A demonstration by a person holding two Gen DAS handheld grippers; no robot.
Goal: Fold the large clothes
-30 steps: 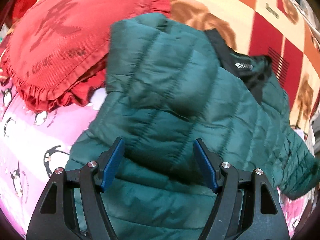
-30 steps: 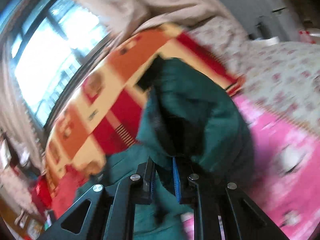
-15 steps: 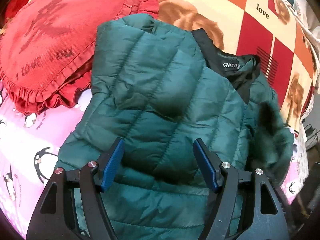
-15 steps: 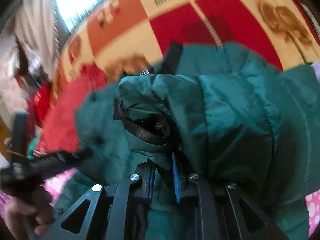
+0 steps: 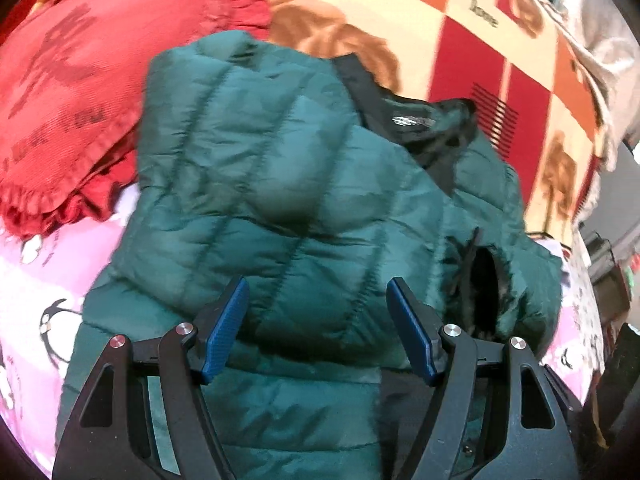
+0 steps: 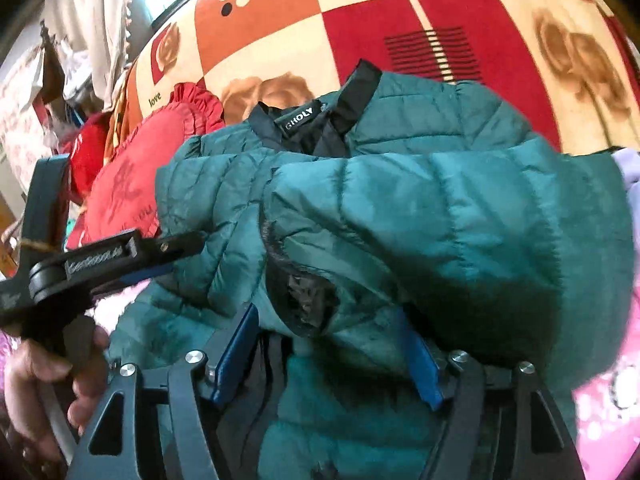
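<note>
Jaws of the left gripper are seen spread wide in the left wrist view, tilted down over the green jacket, nothing pinched. The jacket is laid on the pink sheet, beside the red cushion, one sleeve folded across.

Through the right wrist view, the right gripper has just been opening; the sleeve cuff is left lying between its parted jaws. The left hand is seen gripping its handle.

One green puffer jacket, one red heart cushion, one patterned blanket, two tongs.
</note>
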